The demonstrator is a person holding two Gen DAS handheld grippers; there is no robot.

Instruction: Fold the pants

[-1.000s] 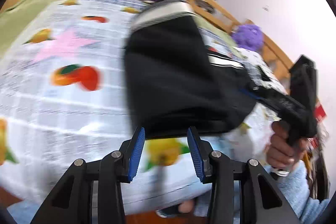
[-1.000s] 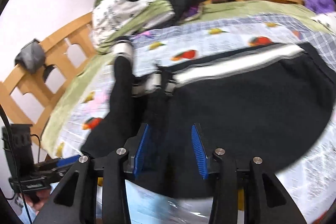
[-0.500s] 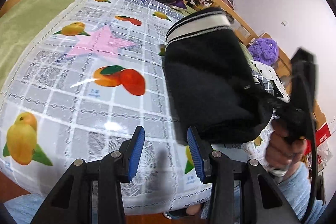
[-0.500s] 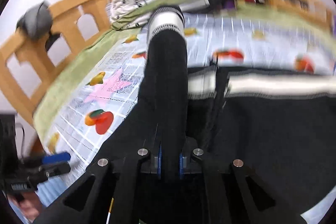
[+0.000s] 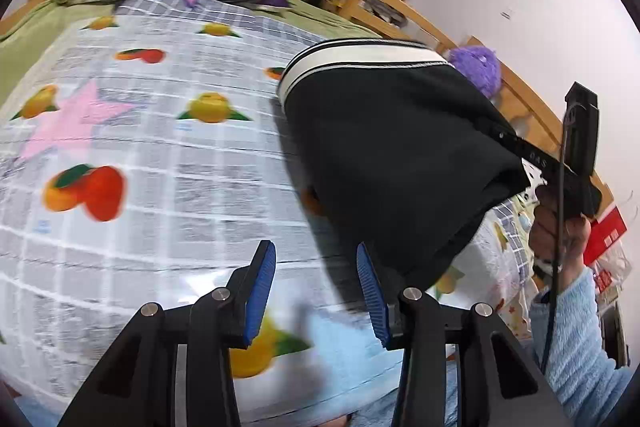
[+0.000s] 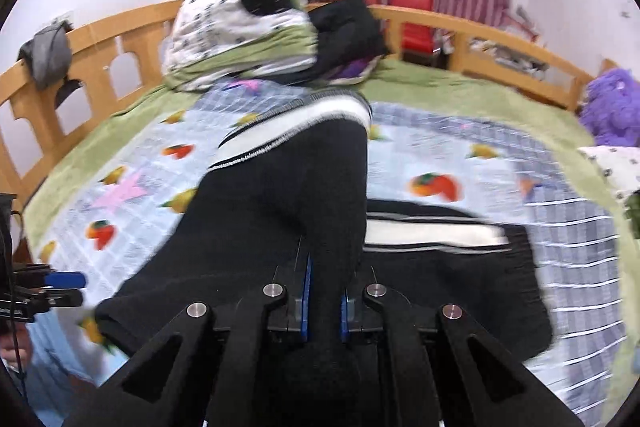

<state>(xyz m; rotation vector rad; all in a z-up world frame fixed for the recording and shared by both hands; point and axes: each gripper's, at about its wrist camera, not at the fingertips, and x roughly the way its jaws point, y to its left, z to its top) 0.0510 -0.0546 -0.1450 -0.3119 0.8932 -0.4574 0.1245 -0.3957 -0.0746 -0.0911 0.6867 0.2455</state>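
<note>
The right gripper (image 6: 323,301) pinches black pants (image 6: 280,203), lifting them over the fruit-print bedsheet (image 5: 152,163). Only the left view shows the left gripper (image 5: 316,291) spread wide, holding nothing.

The bed (image 5: 120,131) is viewed low from its near edge by the left wrist camera; the pants (image 6: 280,211) are viewed close by the right. Pants, bedding and headboard (image 6: 120,39) are shared

Black grippers, blue pads, a fuzzy blue sleeve

Left gripper (image 5: 316,291) and right gripper (image 6: 323,301) share silver screws; lower right, a bare hand (image 5: 558,231), black cable, light-blue sleeve (image 5: 576,343).
</note>
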